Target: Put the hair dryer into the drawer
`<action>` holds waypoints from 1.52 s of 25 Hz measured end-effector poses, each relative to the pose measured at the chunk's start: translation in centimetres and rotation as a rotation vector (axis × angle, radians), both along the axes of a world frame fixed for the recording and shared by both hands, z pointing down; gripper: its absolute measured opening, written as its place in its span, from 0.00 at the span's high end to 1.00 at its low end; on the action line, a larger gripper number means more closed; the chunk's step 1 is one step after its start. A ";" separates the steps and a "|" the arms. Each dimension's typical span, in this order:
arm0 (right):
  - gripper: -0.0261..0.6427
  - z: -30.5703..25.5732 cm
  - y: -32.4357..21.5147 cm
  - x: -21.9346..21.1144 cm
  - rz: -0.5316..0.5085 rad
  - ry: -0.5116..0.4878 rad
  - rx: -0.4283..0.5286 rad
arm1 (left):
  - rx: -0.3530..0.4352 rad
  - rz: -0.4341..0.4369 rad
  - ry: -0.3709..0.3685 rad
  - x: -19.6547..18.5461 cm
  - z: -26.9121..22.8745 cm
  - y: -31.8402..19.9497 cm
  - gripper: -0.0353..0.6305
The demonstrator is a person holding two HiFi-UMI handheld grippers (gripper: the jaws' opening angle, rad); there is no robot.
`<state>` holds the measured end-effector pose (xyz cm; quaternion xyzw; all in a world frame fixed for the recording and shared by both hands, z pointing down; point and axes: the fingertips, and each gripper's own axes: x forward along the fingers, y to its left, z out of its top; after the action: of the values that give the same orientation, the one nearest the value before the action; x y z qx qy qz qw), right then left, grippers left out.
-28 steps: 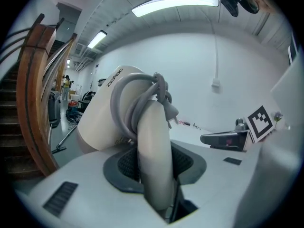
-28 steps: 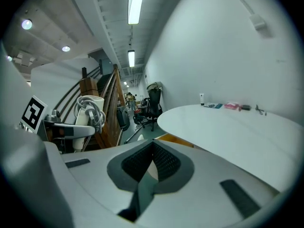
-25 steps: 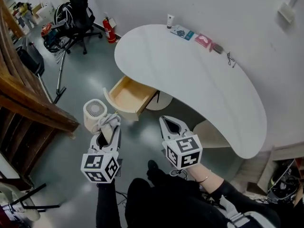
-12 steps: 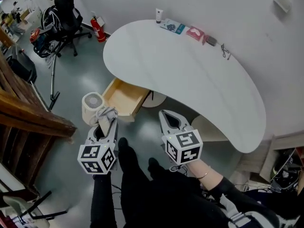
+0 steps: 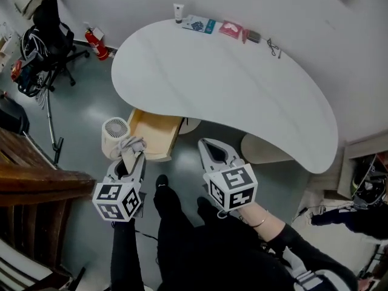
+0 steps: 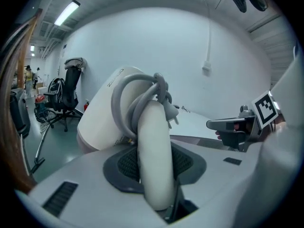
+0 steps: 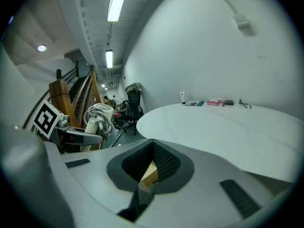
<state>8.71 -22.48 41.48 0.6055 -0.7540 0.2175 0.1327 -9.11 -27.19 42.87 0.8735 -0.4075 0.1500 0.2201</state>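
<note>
The white surface (image 5: 242, 90) spreads above and beyond the drawer (image 5: 154, 133), which stands pulled out from under its near edge. The drawer's wooden inside is bare as far as the head view shows.

The hair dryer (image 5: 116, 132) is not in the drawer yet. It hangs in the air just beside the drawer's left wall, its round grille end turned up and its grey cord (image 6: 137, 91) looped round the body. The left gripper (image 5: 131, 157), on the near side of the drawer, has its fingers clamped round the dryer's handle. The right gripper (image 5: 209, 145), near the drawer's right front corner, has its fingers drawn together on nothing.

By my reading, the step in hand is the carry to the drawer. The next move calls for bringing the dryer across the left wall and over the cavity. It would then be tipped so body and handle lie along the bottom, lowered, and released. The bulky head and the loose cord look likeliest to catch on the rim.
</note>
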 end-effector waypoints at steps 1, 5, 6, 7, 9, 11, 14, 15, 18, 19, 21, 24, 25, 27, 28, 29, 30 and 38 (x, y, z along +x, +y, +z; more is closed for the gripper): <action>0.96 0.3 -0.3 -0.3 0.018 -0.001 -0.009 | -0.010 0.025 -0.006 -0.1 0.4 -0.5 0.74; 0.96 1.5 -1.6 -2.1 0.086 -0.010 -0.048 | -0.056 0.134 -0.032 -0.9 1.8 -2.5 0.74; 0.96 1.8 -1.9 -2.6 0.099 -0.010 -0.058 | -0.066 0.160 -0.041 -1.1 2.1 -3.0 0.74; 0.96 2.0 -2.2 -3.1 0.112 -0.011 -0.066 | -0.075 0.184 -0.050 -1.4 2.4 -3.5 0.74; 0.96 2.5 -3.1 -3.9 0.137 -0.013 -0.079 | -0.092 0.231 -0.067 -1.7 3.0 -4.4 0.74; 0.96 2.9 -3.8 -4.6 0.165 -0.019 -0.088 | -0.111 0.286 -0.082 -1.9 3.8 -5.1 0.74; 0.96 3.9 -4.5 -5.2 0.209 -0.020 -0.105 | -0.137 0.381 -0.112 -1.9 5.1 -5.7 0.74; 0.96 4.2 -4.7 -5.4 0.223 -0.020 -0.113 | -0.147 0.412 -0.122 -1.9 5.6 -5.8 0.74; 0.96 4.9 -5.0 -5.7 0.262 -0.019 -0.136 | -0.177 0.502 -0.149 -1.5 6.7 -5.9 0.74; 0.96 5.1 -5.2 -5.8 0.272 -0.019 -0.141 | -0.185 0.528 -0.158 -1.4 7.0 -6.0 0.74; 0.96 5.5 -5.5 -6.0 0.289 -0.018 -0.151 | -0.201 0.574 -0.173 -1.2 7.7 -6.1 0.74; 0.96 6.0 -5.8 -6.0 0.327 -0.025 -0.157 | -0.226 0.643 -0.193 -0.7 8.8 -6.2 0.74; 0.96 6.1 -5.9 -5.9 0.342 -0.028 -0.158 | -0.235 0.667 -0.200 -0.6 9.1 -6.1 0.74; 0.96 6.6 -6.0 -5.7 0.370 -0.031 -0.163 | -0.251 0.715 -0.217 -0.3 9.9 -5.9 0.74; 0.96 7.0 -5.9 -5.7 0.382 -0.034 -0.169 | -0.259 0.742 -0.227 -0.3 10.3 -5.7 0.74; 0.96 7.4 -5.8 -5.7 0.394 -0.038 -0.177 | -0.266 0.771 -0.241 -0.3 10.7 -5.5 0.74; 0.96 7.7 -5.6 -5.6 0.406 -0.043 -0.186 | -0.271 0.803 -0.257 -0.2 11.0 -5.2 0.74; 0.96 9.6 -4.6 -5.6 0.468 -0.081 -0.245 | -0.275 1.068 -0.478 -0.7 13.5 -3.7 0.74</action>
<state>3.10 -27.11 51.04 0.7336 -0.5662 0.3559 0.1208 -9.78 -30.90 56.39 0.8629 0.0730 0.4836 0.1276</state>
